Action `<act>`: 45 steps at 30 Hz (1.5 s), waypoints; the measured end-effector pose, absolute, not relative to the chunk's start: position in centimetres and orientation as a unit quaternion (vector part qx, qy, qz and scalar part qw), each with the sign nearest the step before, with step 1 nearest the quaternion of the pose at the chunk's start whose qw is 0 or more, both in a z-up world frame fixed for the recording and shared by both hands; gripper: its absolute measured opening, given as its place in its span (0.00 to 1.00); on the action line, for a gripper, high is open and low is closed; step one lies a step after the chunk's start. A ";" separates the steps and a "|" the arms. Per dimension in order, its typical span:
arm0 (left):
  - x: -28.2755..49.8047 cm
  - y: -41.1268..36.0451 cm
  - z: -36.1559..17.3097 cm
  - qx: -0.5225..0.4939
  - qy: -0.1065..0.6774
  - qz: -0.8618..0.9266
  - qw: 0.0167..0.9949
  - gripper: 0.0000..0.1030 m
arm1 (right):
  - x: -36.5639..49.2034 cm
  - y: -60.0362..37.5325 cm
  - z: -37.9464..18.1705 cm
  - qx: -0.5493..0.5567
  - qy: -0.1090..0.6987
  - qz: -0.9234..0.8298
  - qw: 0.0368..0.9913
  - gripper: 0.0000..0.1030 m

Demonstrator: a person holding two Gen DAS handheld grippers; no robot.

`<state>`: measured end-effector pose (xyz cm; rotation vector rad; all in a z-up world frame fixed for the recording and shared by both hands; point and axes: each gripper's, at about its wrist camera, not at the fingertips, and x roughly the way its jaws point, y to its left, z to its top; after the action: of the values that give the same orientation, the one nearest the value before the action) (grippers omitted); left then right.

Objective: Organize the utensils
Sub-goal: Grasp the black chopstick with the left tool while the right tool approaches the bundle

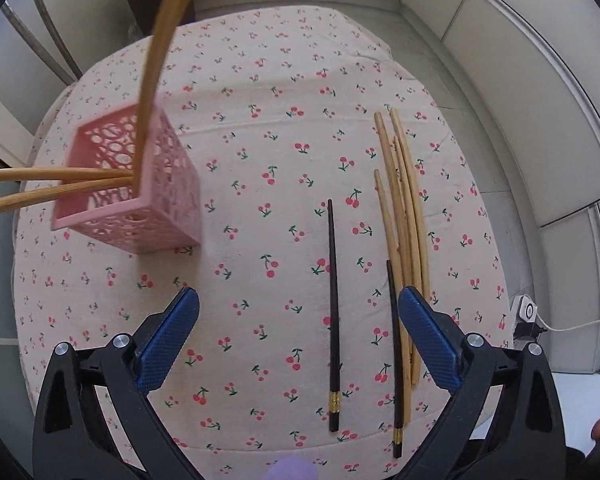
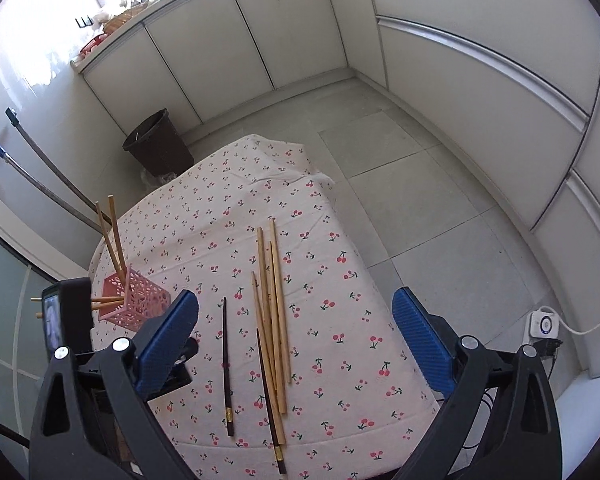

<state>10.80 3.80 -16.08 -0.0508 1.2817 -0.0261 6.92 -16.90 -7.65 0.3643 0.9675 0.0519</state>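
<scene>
Overhead, left wrist view: left gripper (image 1: pixel 298 312) jaws spread wide, empty; black chopstick (image 1: pixel 333 320) on cloth between fingers, pink holder (image 1: pixel 140 184) beyond left finger. Right wrist view: right gripper (image 2: pixel 296 320) jaws wide, empty; bamboo chopsticks (image 2: pixel 274 312) between fingers.

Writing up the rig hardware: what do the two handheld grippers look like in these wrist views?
Both match. The left gripper and right gripper each have black plastic arms with triangular cutouts, round silver pivot bolts, and two long blue fingers with fine cross-hatched grip texture. In the right wrist view the left unit's black body carries a small screen. No sleeves visible.
</scene>
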 end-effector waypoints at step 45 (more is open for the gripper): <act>7.4 7.3 -15.7 -0.014 0.561 -0.050 0.826 0.04 | 15.8 -10.2 -22.7 0.371 0.590 0.207 0.687 0.69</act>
<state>7.41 7.31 -15.67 -0.0307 1.1912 -0.1071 15.80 -10.18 -22.65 0.8313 1.3205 0.4635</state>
